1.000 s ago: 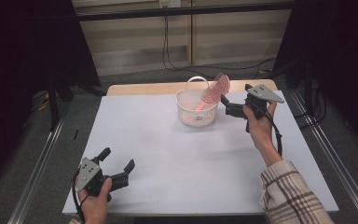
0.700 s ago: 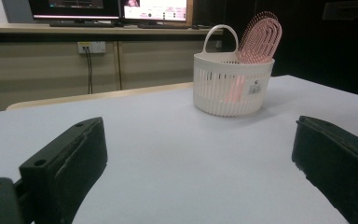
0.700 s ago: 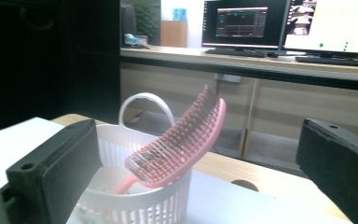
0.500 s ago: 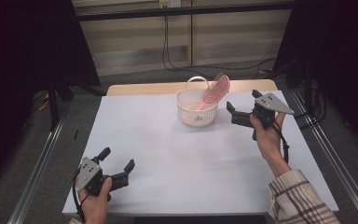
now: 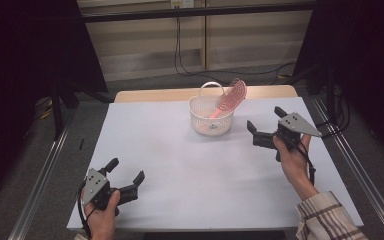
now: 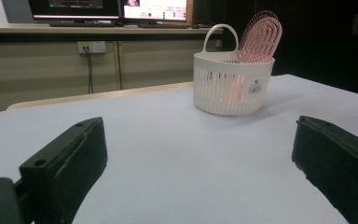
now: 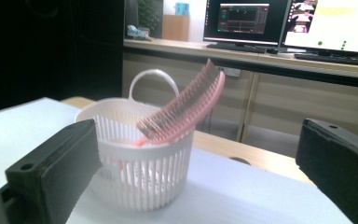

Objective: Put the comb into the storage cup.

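Toward the far side of the tabletop (image 5: 180, 165) stands a white slatted basket (image 5: 210, 116) with a pink hairbrush (image 5: 229, 97) leaning in it, head above the rim. Both look like light, stiff plastic, though the brush's handle is half hidden; its broad head or the basket's hoop handle seems the fairest hold. Just right of the basket, the right gripper (image 5: 263, 127) hovers, jaws spread and empty. Well apart at the near left, the left gripper (image 5: 125, 176) rests low, jaws likewise wide.

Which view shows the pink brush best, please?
The right gripper view: the brush is close, bristles visible, leaning on the basket rim. The left gripper view shows its head farther off; the high view shows it small.
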Demonstrator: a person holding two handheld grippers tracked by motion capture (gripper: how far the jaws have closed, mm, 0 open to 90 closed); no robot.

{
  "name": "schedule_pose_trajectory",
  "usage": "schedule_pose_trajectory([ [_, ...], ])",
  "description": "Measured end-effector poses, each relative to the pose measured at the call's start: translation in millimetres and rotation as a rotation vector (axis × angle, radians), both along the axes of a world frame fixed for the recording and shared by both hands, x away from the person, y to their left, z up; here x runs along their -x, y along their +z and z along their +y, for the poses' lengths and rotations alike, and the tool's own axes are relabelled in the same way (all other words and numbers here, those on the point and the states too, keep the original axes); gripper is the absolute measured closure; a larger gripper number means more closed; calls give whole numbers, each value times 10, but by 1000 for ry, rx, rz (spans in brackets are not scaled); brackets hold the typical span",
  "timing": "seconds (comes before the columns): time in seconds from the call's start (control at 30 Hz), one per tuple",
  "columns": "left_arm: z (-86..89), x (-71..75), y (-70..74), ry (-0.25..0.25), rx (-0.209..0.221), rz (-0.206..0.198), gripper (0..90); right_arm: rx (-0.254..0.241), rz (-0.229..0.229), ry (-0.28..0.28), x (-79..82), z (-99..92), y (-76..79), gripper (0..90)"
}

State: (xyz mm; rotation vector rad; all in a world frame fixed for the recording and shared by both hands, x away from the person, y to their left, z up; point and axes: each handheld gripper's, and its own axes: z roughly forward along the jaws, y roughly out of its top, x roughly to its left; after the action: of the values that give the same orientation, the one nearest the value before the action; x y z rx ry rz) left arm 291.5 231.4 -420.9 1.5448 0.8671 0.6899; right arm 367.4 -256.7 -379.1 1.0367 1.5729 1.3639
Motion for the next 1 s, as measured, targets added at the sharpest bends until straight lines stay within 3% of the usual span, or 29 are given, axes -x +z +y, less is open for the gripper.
schedule_pose_trajectory([
  [0.57, 14, 4, 6, 5, 7, -4, 33, -5, 26, -5, 313, -71, -128, 0],
  [1.0, 14, 7, 5, 18, 6, 0, 34, -10, 35, -40, 563, -176, -216, 0],
])
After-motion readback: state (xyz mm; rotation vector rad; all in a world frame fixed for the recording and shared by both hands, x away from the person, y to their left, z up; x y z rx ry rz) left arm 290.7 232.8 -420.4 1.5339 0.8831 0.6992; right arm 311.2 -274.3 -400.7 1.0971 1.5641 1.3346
